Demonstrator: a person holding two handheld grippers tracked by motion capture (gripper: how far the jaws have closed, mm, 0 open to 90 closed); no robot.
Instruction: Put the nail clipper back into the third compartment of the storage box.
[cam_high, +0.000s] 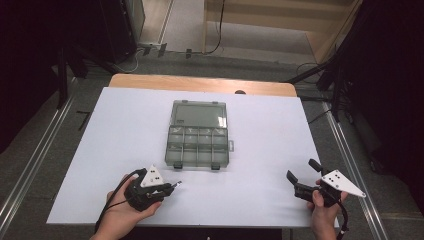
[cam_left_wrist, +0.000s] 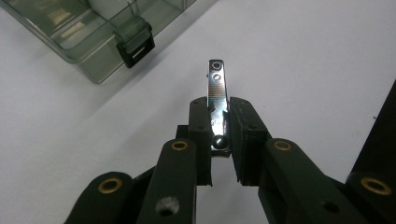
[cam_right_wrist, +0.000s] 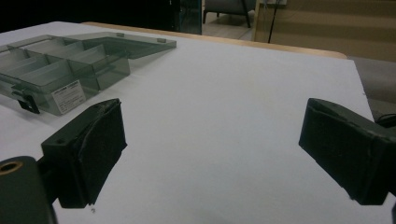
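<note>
A clear grey compartment box (cam_high: 199, 136) lies open in the middle of the white table, its lid folded back toward the far side. It also appears in the left gripper view as the box (cam_left_wrist: 88, 37) with a black latch (cam_left_wrist: 135, 44), and in the right gripper view as the box (cam_right_wrist: 60, 70). My left gripper (cam_high: 173, 187) sits at the near left, shut on a shiny metal nail clipper (cam_left_wrist: 217, 100) that sticks out beyond the fingertips, just in front of the box. My right gripper (cam_high: 302, 176) hovers at the near right, open and holding nothing, its pads (cam_right_wrist: 93, 149) wide apart.
The white sheet (cam_high: 125, 130) covers a wooden table whose far edge (cam_high: 200, 82) shows bare wood. Metal rails run along both sides on the floor. Dark equipment and stands flank the table left and right.
</note>
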